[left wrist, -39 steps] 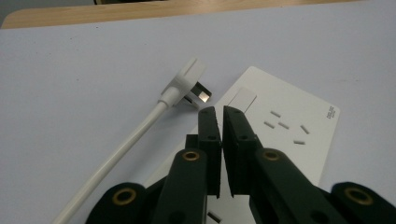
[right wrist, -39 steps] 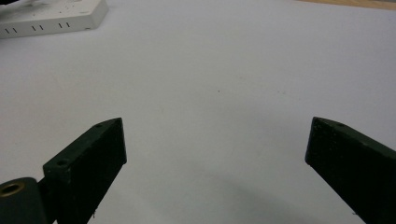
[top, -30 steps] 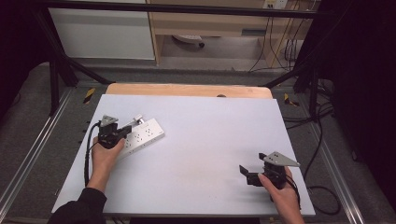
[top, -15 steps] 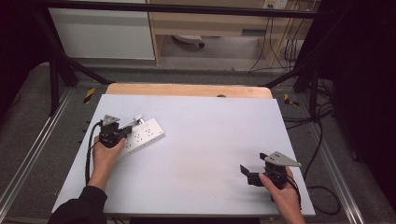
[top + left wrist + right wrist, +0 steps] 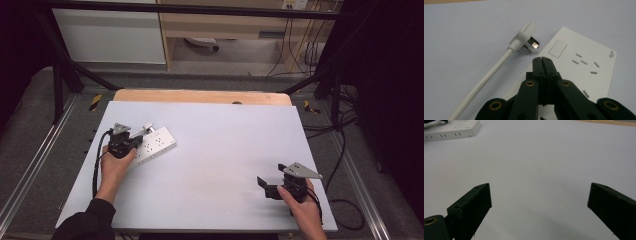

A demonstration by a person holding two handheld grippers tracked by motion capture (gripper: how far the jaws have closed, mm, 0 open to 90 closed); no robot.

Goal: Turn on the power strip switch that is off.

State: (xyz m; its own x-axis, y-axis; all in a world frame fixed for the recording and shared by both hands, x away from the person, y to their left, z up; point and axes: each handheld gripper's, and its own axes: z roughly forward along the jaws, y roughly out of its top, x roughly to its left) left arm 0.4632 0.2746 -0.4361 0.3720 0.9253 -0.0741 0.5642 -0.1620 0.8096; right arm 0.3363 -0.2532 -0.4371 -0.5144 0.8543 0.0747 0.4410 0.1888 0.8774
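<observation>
Power strip (image 5: 154, 144) lies on the left part of the table (image 5: 215, 150), a white plug (image 5: 525, 37) just beside it.
The left gripper (image 5: 542, 60) is over the strip with jaws pressed together, holding nothing. The right gripper (image 5: 539, 197) is near the right front edge, well apart, jaws wide and empty.

tongs (image 5: 542, 60) closed over power strip (image 5: 584, 67) | white plug (image 5: 525, 37) beside strip

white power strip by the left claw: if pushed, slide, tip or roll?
The power strip looks flat and wide, lying face up on the smooth table, so it would probably slide, not tip or roll. Its white cable looks thick and may drag or pivot it.
</observation>
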